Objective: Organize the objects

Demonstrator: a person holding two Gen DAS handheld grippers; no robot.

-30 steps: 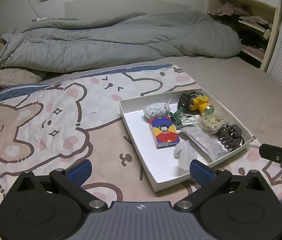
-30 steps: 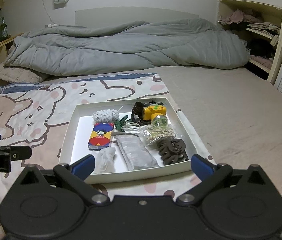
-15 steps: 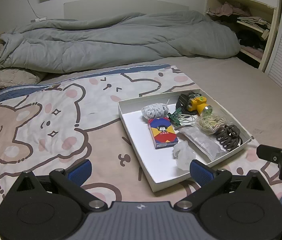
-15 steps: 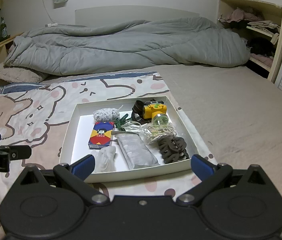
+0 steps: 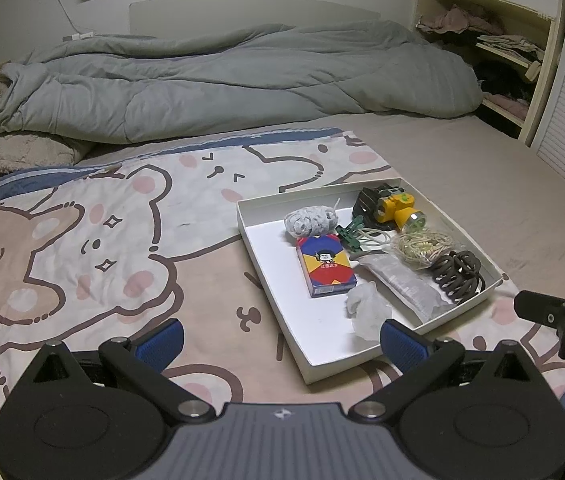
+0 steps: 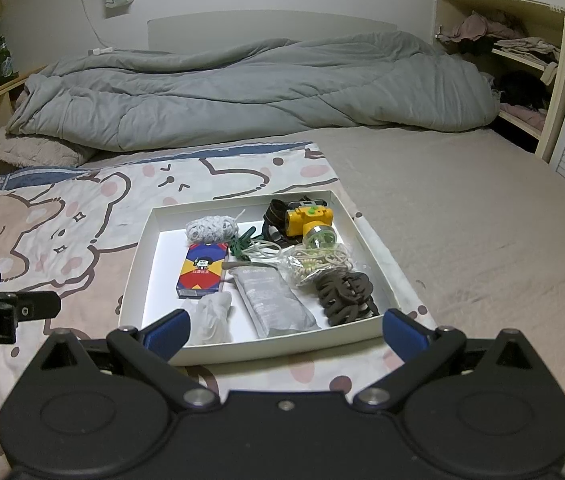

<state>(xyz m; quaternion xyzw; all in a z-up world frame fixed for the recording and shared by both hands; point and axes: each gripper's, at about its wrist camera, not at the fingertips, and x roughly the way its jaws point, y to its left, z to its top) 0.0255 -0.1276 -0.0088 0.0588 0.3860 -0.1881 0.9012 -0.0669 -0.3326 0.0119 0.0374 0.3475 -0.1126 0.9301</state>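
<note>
Both grippers low at the near edge of the bed, nothing held. Left gripper (image 5: 280,338): jaws spread wide, empty, over the bear-print blanket (image 5: 94,240) just left of the tray. Right gripper (image 6: 285,330): jaws likewise spread, empty, straddling the near wall of the white tray (image 6: 138,256). The tray lies flat on the blanket, all task items inside it. Nearest the front wall: a crumpled white tissue (image 6: 212,314), beside it a grey sealed pouch (image 6: 272,296) lying lengthwise, and at the right a dark brown hair claw (image 6: 344,292). Middle row: a colourful card box (image 6: 202,270) flat on the tray floor, left of the pouch; a clear bag of pale rubber bands (image 6: 316,260) touching the claw's far side. Further back: a green clothespin (image 6: 242,244) with a loop of white cord (image 6: 264,248), a bundle of pale yarn (image 6: 210,228) at the far left, and a yellow headlamp (image 6: 308,222) on its dark strap in the far right corner. Beyond the tray, bare beige sheet (image 6: 462,208), then a rumpled grey duvet (image 6: 250,84) across the head of the bed; wooden shelves (image 6: 522,52) with clothing at far right.
</note>
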